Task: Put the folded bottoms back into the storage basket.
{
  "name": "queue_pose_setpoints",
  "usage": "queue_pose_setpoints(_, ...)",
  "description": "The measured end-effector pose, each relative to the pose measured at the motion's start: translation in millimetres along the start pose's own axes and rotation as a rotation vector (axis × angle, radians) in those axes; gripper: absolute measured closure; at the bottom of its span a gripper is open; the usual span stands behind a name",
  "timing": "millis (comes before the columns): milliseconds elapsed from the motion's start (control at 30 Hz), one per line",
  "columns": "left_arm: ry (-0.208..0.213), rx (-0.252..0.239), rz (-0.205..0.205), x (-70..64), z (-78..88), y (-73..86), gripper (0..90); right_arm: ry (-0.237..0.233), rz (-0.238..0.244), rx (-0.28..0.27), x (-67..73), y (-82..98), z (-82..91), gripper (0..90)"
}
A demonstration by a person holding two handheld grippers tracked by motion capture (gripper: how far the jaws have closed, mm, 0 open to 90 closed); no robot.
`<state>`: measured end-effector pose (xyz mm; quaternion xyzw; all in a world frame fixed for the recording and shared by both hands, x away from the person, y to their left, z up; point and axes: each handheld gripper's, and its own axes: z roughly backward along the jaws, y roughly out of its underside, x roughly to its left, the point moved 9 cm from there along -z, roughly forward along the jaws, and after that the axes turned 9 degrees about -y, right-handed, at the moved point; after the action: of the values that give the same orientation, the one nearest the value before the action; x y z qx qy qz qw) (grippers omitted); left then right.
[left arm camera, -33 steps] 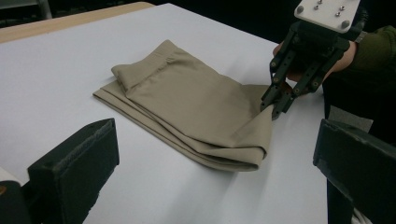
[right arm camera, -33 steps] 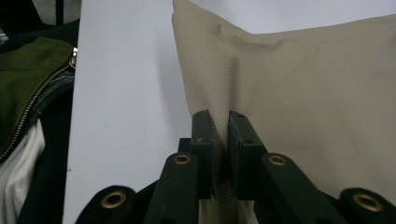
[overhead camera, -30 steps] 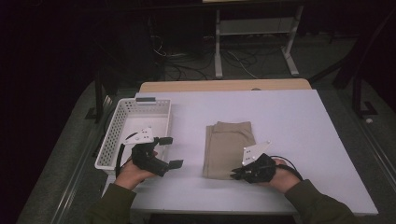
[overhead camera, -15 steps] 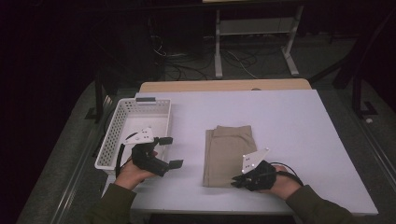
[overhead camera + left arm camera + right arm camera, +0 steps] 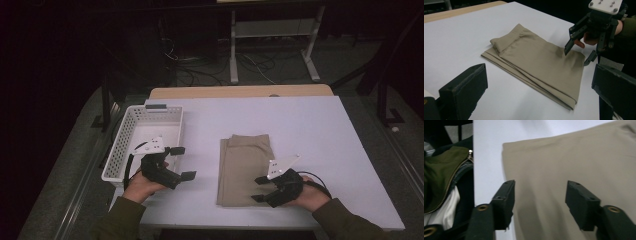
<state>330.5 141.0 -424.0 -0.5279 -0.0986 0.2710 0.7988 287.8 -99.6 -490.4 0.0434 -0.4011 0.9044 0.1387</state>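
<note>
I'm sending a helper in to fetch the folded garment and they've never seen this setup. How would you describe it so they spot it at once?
Start from the white table: a white basket stands at its left edge, and the folded garment lies flat near the middle of the front half, by the right gripper. It is the only cloth and the only tan thing there, a long folded rectangle with its waistband end away from the person.

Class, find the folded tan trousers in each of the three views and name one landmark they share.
High view: folded tan trousers, centre, near edge of the white table.
Left gripper view: centre.
Right gripper view: right and centre.
Shared landmark: the white table.
</note>
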Motion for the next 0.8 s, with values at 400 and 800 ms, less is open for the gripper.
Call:
queue_pose_setpoints(400,-0.002,0.0,0.004,0.0,-0.1,-0.1,0.0,0.12,-0.064,-0.067,-16.5,13.1,28.0,22.4)
queue_pose_setpoints(800,-0.004,0.0,0.005,0.4,-0.3,-0.2,0.0,0.186,-0.119,-0.102,-24.8,34.4,44.4,5.2)
